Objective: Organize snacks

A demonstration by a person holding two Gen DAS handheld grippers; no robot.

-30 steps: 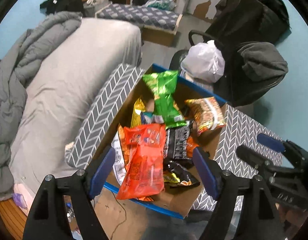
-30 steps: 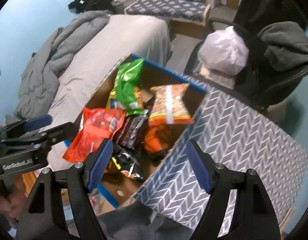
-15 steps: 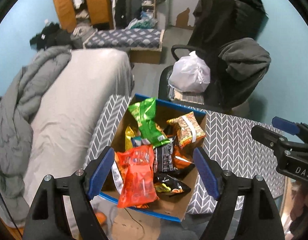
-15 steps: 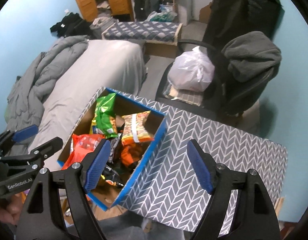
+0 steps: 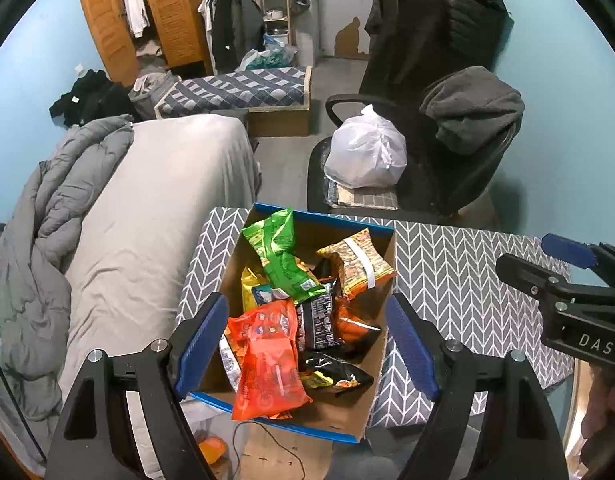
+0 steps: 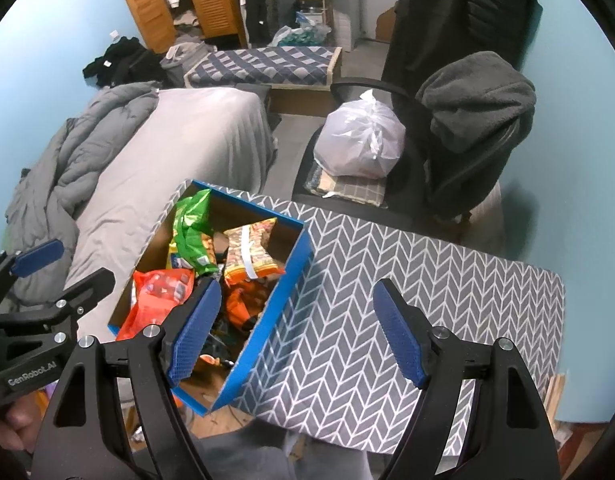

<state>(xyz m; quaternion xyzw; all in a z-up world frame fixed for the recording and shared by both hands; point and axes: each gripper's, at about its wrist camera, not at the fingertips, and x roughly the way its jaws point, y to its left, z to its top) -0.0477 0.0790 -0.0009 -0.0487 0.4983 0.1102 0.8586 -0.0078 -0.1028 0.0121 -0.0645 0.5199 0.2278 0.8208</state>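
A blue-rimmed cardboard box (image 5: 377, 368) (image 6: 267, 332) holds several snack bags: a green bag (image 5: 279, 256) (image 6: 191, 228), an orange-red bag (image 5: 267, 364) (image 6: 159, 296), a striped noodle pack (image 5: 357, 264) (image 6: 249, 252) and a dark bag (image 5: 317, 322). The box sits at the left end of a table with a grey chevron cloth (image 5: 451, 280) (image 6: 387, 280). My left gripper (image 5: 307, 344) is open and empty, high above the box. My right gripper (image 6: 295, 332) is open and empty, above the box's right wall and the cloth.
A bed with a grey duvet (image 5: 67, 220) lies left of the table. An office chair (image 5: 447, 152) with a white plastic bag (image 5: 367, 152) and dark clothes stands behind it. A low mattress (image 5: 235, 92) and a wardrobe (image 5: 163, 12) are at the back.
Both grippers have risen and pulled back from the box, so it looks smaller and more of the room shows. Both stayed open and empty. The snacks have not moved.
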